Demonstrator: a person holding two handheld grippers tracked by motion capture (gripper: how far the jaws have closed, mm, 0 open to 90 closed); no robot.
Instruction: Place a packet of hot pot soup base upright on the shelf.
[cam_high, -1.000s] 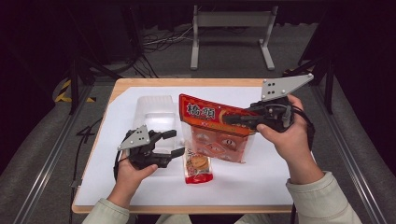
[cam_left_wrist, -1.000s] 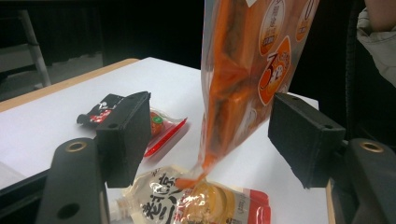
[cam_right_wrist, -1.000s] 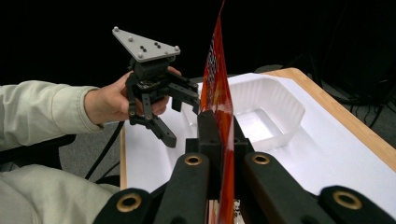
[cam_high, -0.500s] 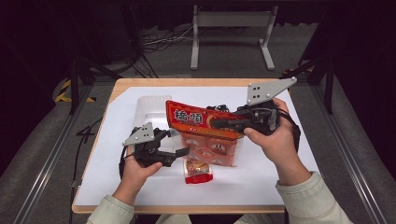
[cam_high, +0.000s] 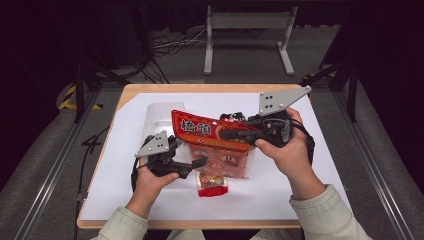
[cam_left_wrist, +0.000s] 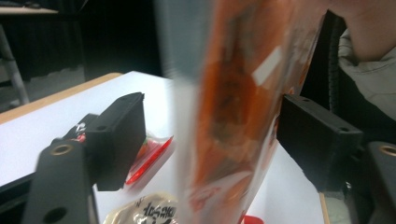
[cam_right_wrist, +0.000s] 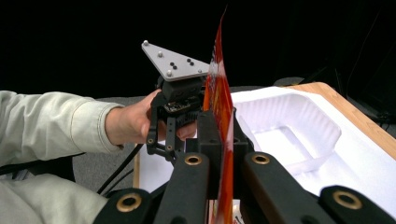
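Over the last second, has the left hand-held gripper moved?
Yes. The left hand-held gripper has shifted right across the white sheet, toward the red snack bag, which now hangs between its open jaws.

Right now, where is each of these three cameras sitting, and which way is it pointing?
High view: fixed above the person's side, looking forward and down at the table; both forearms enter from below.
Left gripper view: rides the left gripper, its open jaws flanking the red snack bag.
Right gripper view: rides the right gripper, clamping that bag's edge, facing the white tray.
All share the bag.
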